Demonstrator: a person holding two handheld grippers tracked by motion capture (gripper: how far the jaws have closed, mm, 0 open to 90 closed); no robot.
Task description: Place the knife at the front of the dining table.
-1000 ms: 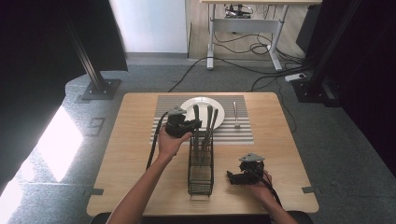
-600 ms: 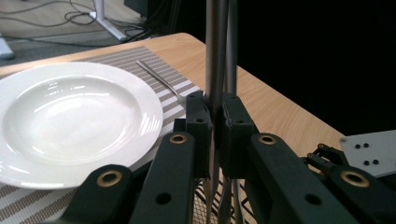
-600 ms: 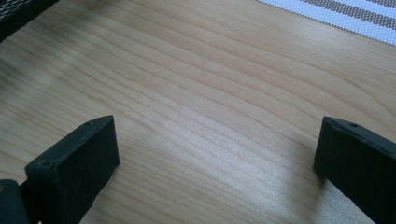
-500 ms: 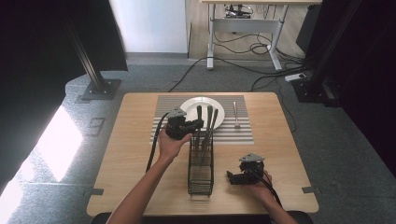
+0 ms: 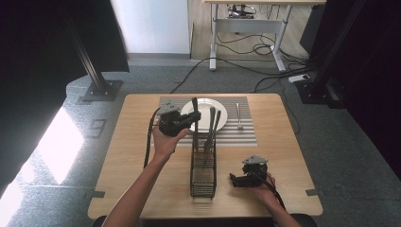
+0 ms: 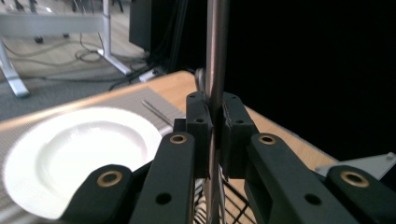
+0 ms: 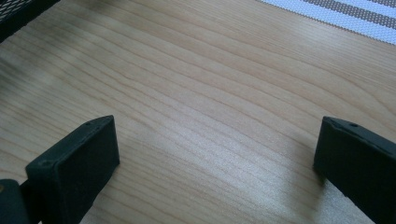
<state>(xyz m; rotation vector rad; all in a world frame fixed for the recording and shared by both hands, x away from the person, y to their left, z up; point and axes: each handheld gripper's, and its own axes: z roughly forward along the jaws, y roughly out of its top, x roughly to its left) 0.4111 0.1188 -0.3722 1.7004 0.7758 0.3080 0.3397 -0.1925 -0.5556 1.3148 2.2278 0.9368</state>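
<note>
My left gripper (image 5: 190, 120) is shut on the metal handle of a utensil (image 5: 194, 109), held upright over the far end of a black wire cutlery basket (image 5: 203, 176). In the left gripper view the handle (image 6: 216, 46) runs straight up between the closed fingertips of the left gripper (image 6: 214, 126). Two more utensils (image 5: 212, 124) lean in the basket. Behind it a white plate (image 5: 223, 115) sits on a striped placemat (image 5: 246, 135). My right gripper (image 5: 235, 179) rests on the table at the front right, and the right gripper (image 7: 217, 154) stands open over bare wood.
One utensil (image 5: 239, 116) lies on the placemat to the right of the plate. The wooden table (image 5: 137, 165) has bare wood left of the basket. Black frame posts and cables stand on the floor beyond the table's far edge.
My left gripper has shifted slightly left and up with the utensil still in it. The right gripper has stayed put.
</note>
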